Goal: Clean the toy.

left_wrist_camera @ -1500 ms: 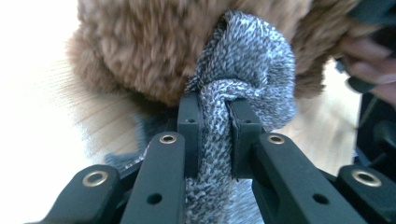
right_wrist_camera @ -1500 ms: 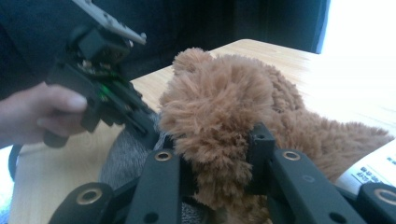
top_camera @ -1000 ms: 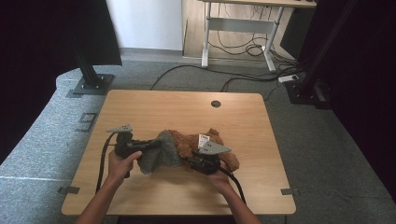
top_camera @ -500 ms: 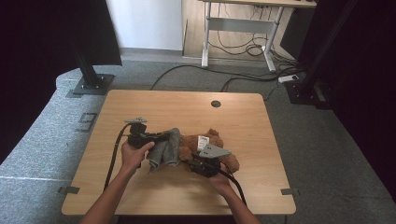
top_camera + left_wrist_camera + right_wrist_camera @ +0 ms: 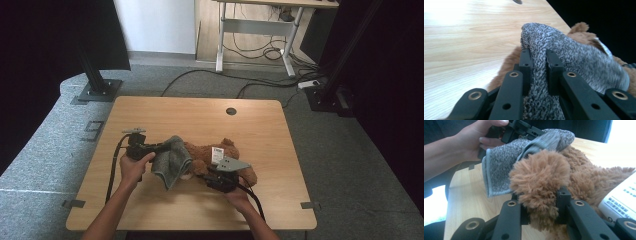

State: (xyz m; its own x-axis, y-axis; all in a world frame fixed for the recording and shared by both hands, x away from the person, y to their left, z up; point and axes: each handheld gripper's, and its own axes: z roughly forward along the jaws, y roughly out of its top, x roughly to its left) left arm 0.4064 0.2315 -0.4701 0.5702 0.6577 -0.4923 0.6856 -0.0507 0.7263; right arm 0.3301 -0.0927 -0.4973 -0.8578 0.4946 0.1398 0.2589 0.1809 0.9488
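High view: bear's tag beside grey sock.

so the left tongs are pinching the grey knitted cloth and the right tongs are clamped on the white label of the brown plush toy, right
Not quite. The left tongs do pinch the grey knitted cloth, but the right tongs are clamped on a furry limb of the brown plush toy, not on its white label, which lies off to the side. The right gripper view shows it.

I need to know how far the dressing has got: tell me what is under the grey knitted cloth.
Under the grey knitted cloth lies one end of the brown plush toy; brown fur shows at its edges. The left gripper pinches the cloth. Which part of the toy it covers is hidden.
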